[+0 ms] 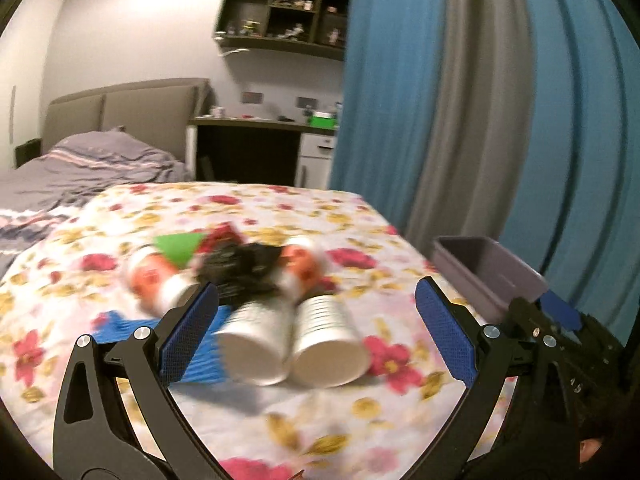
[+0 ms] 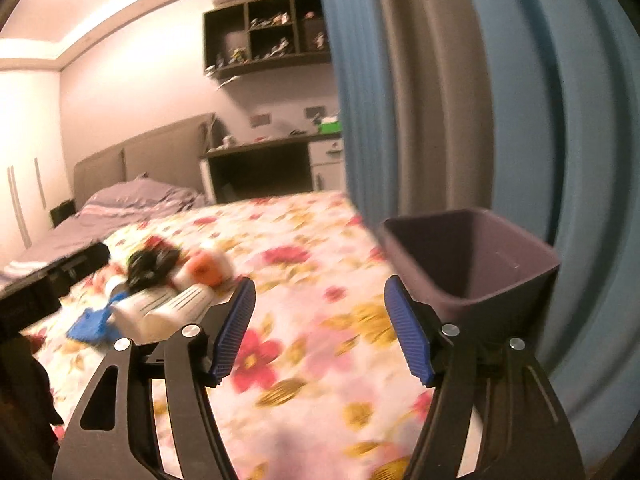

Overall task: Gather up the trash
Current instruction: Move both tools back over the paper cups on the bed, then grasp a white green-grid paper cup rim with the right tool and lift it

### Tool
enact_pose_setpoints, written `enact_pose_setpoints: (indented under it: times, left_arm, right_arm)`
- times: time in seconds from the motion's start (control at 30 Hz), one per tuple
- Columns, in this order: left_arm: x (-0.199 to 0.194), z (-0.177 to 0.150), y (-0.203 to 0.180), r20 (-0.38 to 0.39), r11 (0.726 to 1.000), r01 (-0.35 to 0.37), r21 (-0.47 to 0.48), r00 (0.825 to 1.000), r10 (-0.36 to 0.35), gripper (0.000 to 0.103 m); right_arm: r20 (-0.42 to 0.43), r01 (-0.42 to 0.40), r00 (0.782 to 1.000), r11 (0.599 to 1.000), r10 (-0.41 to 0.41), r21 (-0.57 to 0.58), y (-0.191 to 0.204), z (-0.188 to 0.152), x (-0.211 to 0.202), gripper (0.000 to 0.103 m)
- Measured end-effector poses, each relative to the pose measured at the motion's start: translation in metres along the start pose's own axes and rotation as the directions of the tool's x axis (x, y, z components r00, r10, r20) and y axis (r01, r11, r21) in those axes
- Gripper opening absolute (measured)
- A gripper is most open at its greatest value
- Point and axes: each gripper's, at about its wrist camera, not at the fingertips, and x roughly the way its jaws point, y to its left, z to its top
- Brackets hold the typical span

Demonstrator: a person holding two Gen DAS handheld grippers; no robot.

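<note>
Lying in a blurred heap on the flowered cloth (image 1: 256,432), the trash sits just ahead of the left gripper (image 1: 316,328), whose blue-padded fingers (image 1: 188,332) stand wide apart with nothing clamped between them. Two white paper cups (image 1: 296,344) lie on their sides, side by side, in the gap between those fingers, their bases toward the camera; the pads are clear of both. Just behind the cups is a crumpled black wrapper (image 1: 244,268), with an orange-and-white cup (image 1: 160,280) on its left, another (image 1: 302,264) on its right, and a green scrap (image 1: 180,248) at the far left of the heap. A blue piece (image 1: 132,328) lies flat by the left finger, partly hidden behind it.

From the right wrist view the same heap (image 2: 160,284) lies well to the left of the right gripper (image 2: 320,328), outside its fingers. Those fingers (image 2: 236,328) are apart and empty, with only bare cloth between them. A dark purple bin (image 2: 472,264) stands at the far right edge of the cloth, just beyond the right-hand finger, against the blue curtain (image 2: 580,160).
</note>
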Motion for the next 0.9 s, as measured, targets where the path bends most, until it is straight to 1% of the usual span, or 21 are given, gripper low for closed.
enact_pose_setpoints:
  times: [0.1, 0.17, 0.33, 0.43, 0.67, 0.73, 0.77, 0.83, 0.9]
  left_arm:
    - [-0.016, -0.004, 0.029, 0.014, 0.998, -0.046, -0.033, 0.999, 0.046, 0.097]
    - [-0.02, -0.004, 0.04, 0.017, 0.996, -0.072, -0.044, 0.997, 0.073, 0.097]
    - [-0.032, -0.004, 0.07, 0.032, 0.991, -0.108, -0.078, 0.993, 0.111, 0.097]
    - [-0.035, -0.008, 0.079, 0.03, 0.99, -0.11, -0.086, 0.993, 0.113, 0.097]
    - [-0.036, -0.015, 0.093, 0.018, 0.992, -0.093, -0.079, 0.995, 0.095, 0.097]
    - [-0.034, -0.017, 0.095, 0.007, 0.994, -0.081, -0.078, 0.997, 0.082, 0.097]
    - [-0.032, -0.018, 0.094, 0.004, 0.994, -0.076, -0.077, 0.997, 0.077, 0.097]
    - [-0.03, -0.02, 0.092, -0.002, 0.996, -0.065, -0.068, 0.998, 0.065, 0.097]
    - [-0.028, -0.022, 0.091, -0.009, 0.997, -0.055, -0.06, 0.998, 0.054, 0.097]
  right_arm:
    - [-0.028, -0.026, 0.999, 0.999, 0.025, -0.028, 0.022, -0.007, 0.005, 0.066]
    - [-0.044, -0.036, 0.998, 0.998, 0.034, -0.049, 0.036, -0.01, 0.009, 0.066]
    - [-0.11, -0.072, 0.992, 0.991, 0.06, -0.113, 0.07, -0.02, 0.027, 0.066]
    - [-0.153, -0.088, 0.986, 0.985, 0.065, -0.147, 0.088, -0.026, 0.037, 0.065]
    - [-0.24, -0.102, 0.97, 0.971, 0.049, -0.215, 0.118, -0.029, 0.064, 0.05]
    - [-0.249, -0.094, 0.968, 0.969, 0.036, -0.229, 0.122, -0.028, 0.069, 0.041]
    - [-0.252, -0.094, 0.967, 0.968, 0.034, -0.231, 0.123, -0.027, 0.071, 0.039]
    - [-0.263, -0.09, 0.965, 0.967, 0.025, -0.237, 0.126, -0.027, 0.076, 0.029]
    - [-0.271, -0.09, 0.962, 0.967, 0.022, -0.24, 0.128, -0.026, 0.078, 0.022]
